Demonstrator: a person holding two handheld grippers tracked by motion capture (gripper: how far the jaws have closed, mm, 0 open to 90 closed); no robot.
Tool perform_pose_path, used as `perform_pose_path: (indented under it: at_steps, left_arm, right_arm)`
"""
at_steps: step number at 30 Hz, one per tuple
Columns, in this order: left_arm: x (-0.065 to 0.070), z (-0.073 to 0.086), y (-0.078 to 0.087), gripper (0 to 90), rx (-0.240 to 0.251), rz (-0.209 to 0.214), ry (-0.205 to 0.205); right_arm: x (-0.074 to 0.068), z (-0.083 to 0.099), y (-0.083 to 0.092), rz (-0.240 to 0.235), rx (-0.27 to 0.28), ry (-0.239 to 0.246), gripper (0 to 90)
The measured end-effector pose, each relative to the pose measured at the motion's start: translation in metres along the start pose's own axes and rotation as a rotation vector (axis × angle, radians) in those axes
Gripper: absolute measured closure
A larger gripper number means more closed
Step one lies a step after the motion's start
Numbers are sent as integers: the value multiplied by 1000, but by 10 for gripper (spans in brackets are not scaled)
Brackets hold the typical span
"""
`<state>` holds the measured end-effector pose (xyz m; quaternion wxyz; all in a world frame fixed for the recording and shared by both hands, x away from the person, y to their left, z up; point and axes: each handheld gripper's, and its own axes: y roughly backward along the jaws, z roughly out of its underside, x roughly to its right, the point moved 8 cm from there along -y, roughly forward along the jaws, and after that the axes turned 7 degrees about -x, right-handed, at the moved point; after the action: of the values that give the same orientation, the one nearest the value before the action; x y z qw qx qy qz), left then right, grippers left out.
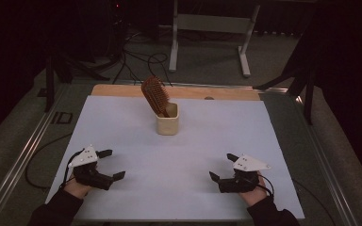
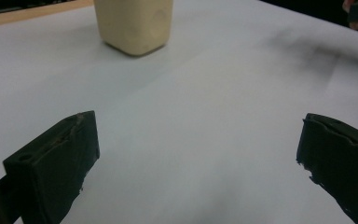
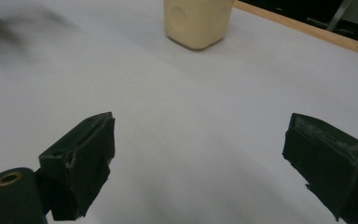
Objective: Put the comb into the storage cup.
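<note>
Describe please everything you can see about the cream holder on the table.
The cream holder is a small, squarish cup with rounded corners, matt, perhaps plastic or ceramic. A round dimple marks its side wall in both gripper views. It stands upright on the white table sheet, toward the far middle, apart from both grippers. A brown hairbrush stands in it, bristle head up, leaning left over the rim. Nothing else touches it.

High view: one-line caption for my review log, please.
Two open hand-held grippers, left and right, rest on the white table before a cream cup holding a wooden hairbrush.
</note>
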<state>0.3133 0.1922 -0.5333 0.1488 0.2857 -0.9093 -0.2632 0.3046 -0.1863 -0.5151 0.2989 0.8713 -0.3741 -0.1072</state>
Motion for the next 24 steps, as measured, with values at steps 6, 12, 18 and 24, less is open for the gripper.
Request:
perform_pose_path:
  at_steps: [6,12,18,24]
  left_arm:
    - [-6,9,7,0,4,-22,24]
    - [-7,18,9,0,-21,-44,22]
    - [-8,20,6,0,-45,-57,15]
    - [-7,21,4,0,-46,-51,17]
  right_arm:
    - [1,1,-1,-3,1,1,90]
    - [1,3,-1,-3,-5,-4,89]
    - [1,4,-1,0,-6,1,90]
    - [2,5,-2,1,-5,0,90]
